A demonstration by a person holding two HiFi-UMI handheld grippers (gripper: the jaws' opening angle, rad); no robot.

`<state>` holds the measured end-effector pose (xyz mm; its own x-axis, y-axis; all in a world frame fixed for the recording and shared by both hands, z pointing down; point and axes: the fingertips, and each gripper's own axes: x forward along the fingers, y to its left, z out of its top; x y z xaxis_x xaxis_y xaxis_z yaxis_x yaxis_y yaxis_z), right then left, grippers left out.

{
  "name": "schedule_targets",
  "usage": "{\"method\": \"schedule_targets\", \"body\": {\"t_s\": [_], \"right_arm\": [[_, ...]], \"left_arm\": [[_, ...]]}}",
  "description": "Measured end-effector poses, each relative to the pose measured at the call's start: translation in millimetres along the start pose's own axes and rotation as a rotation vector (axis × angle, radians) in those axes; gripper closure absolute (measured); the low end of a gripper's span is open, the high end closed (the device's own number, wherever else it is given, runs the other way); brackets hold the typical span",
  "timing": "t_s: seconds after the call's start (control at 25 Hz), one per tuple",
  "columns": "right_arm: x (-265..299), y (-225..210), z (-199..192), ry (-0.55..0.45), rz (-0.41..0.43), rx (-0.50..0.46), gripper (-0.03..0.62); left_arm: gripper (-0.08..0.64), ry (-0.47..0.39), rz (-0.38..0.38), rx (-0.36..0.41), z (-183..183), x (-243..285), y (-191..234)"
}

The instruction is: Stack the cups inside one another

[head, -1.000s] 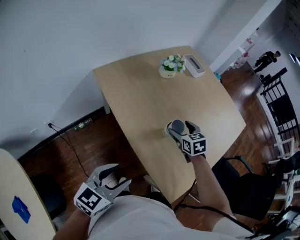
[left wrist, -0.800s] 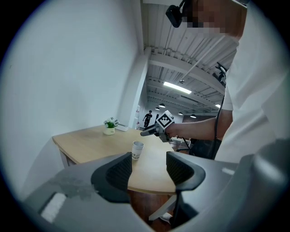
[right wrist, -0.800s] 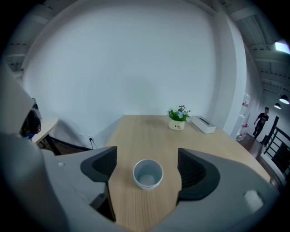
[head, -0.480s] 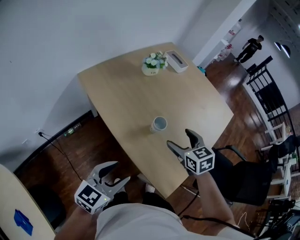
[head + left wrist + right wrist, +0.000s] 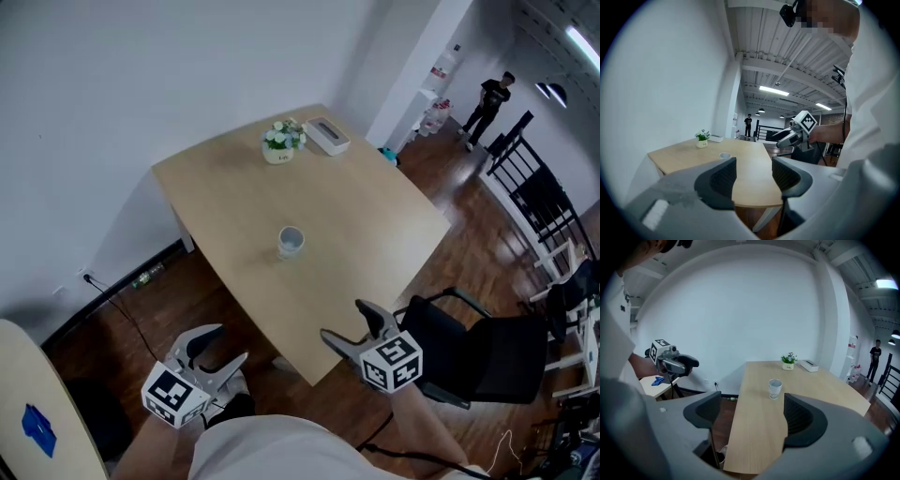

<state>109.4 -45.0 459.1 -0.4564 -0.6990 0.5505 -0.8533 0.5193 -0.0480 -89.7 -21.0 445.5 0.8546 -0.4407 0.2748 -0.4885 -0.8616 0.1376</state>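
A stack of pale cups (image 5: 291,242) stands upright near the middle of the wooden table (image 5: 375,216), nested one in another. It shows small in the left gripper view as the cups (image 5: 724,155) and closer in the right gripper view as the cups (image 5: 775,388). My right gripper (image 5: 354,330) hangs open off the table's near corner, well back from the cups, holding nothing. My left gripper (image 5: 217,349) is open and empty too, low over the floor at the table's left.
A small potted plant (image 5: 278,141) and a white tissue box (image 5: 326,135) sit at the table's far edge. A black chair (image 5: 478,352) stands to the right of the table. A person (image 5: 489,101) stands far off in the hallway.
My right gripper let go of the cup stack and drew back off the table toward me. The cups stay standing on the table. The left gripper barely moved.
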Motion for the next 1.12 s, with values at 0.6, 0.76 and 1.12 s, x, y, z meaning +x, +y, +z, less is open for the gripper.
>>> {"method": "schedule_targets", "body": {"t_s": [0.6,0.76,1.12], "right_arm": [[-154.7,77.8,-107.2,-0.026,0.114,-0.033,0.178],[-167.1,83.4,-105.1,-0.042,0.099,-0.036,0.178],[-162.0,100.1,-83.4,-0.077,0.091,-0.030,0.178]], "left_arm": [[0.307,0.021,0.113,-0.035,-43.1,-44.8,-177.8],[0.308,0.010,0.096,-0.005,-31.3,-46.2,-181.7],[0.307,0.010,0.065,0.043,-10.5,-55.0,-175.2]]}}
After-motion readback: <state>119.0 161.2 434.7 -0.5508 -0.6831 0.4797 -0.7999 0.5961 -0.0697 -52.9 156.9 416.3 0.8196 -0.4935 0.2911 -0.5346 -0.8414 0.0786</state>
